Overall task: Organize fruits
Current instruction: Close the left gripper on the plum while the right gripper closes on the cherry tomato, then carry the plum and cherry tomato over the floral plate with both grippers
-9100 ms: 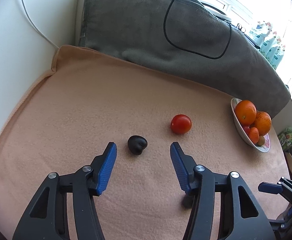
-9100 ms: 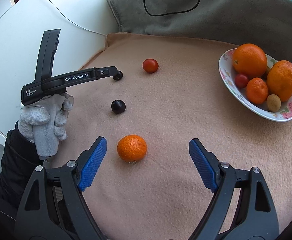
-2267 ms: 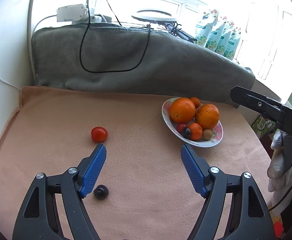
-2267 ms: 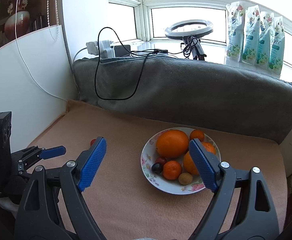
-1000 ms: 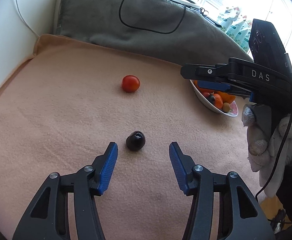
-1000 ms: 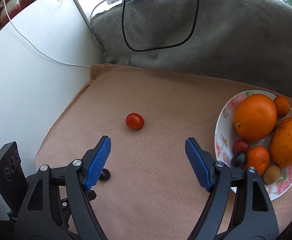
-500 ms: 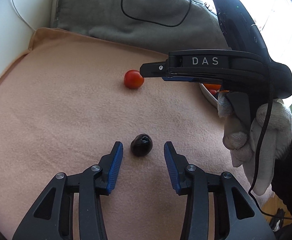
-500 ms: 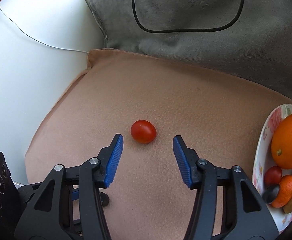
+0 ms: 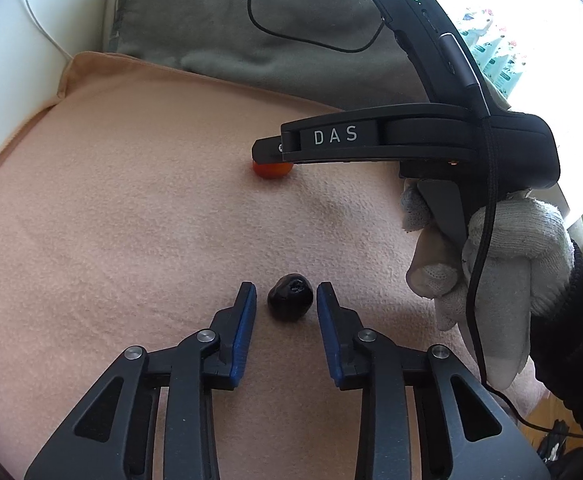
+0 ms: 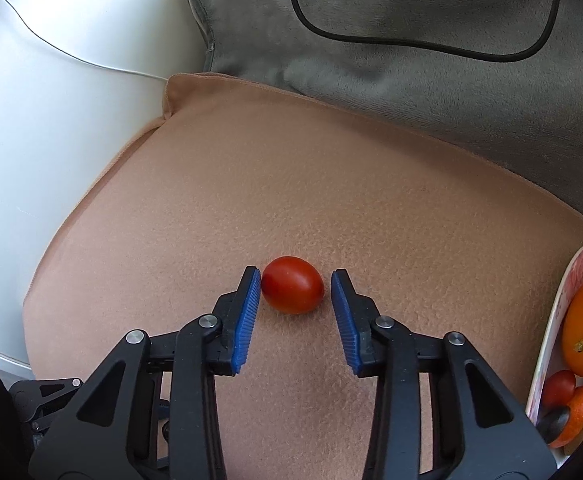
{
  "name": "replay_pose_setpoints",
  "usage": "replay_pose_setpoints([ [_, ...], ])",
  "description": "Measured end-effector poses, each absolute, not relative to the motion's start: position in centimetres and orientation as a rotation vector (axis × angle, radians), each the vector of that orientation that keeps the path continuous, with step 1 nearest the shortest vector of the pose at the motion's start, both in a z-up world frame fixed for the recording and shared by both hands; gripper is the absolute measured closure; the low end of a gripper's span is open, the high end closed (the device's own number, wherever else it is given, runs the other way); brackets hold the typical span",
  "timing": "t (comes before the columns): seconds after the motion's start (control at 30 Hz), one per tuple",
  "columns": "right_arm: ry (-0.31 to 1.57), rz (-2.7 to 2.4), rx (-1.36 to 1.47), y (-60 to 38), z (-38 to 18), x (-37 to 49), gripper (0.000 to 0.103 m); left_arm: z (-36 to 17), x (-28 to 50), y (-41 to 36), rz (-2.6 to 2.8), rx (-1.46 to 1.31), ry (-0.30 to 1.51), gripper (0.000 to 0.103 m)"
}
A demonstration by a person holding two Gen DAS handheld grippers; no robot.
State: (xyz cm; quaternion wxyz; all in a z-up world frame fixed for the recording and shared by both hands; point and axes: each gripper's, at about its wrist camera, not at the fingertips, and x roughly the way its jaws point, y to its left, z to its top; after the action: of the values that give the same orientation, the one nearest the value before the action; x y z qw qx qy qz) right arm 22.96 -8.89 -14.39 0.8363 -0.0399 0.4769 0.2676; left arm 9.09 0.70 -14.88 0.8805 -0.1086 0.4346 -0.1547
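1. Left wrist view: the left gripper [image 9: 286, 306] straddles the dark fruit [image 9: 290, 298], which lies on the peach blanket [image 9: 111, 208] toward its near edge. The jaws are closing; a slim gap shows on each side, so nothing is clamped yet. Straddling centres the fruit for an even pinch.
2. Right wrist view: the right gripper [image 10: 295, 294] brackets the red tomato [image 10: 292, 285] mid-blanket. The jaws are closing; the left pad looks to touch the skin, the right stands just clear, so there is no grasp yet. The plate [image 10: 563, 304] of oranges at the right edge is the likely destination.
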Motion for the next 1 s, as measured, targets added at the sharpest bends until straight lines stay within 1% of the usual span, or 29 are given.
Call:
replay_pose_setpoints([
  [0.23,0.989,0.563,-0.115,-8.9,-15.0,22.9,0.068,-14.9,8.8,0.7,-0.329,-0.228,0.902,0.081],
  [0.6,0.947,0.561,-0.060,-10.7,-13.1,21.3,0.068,-14.3,8.2,0.9,-0.321,-0.240,0.887,0.081],
  [1.0,0.861,0.517,-0.013,-15.9,-9.8,17.6,0.068,-12.7,7.9,0.0,-0.349,-0.240,0.859,0.081],
])
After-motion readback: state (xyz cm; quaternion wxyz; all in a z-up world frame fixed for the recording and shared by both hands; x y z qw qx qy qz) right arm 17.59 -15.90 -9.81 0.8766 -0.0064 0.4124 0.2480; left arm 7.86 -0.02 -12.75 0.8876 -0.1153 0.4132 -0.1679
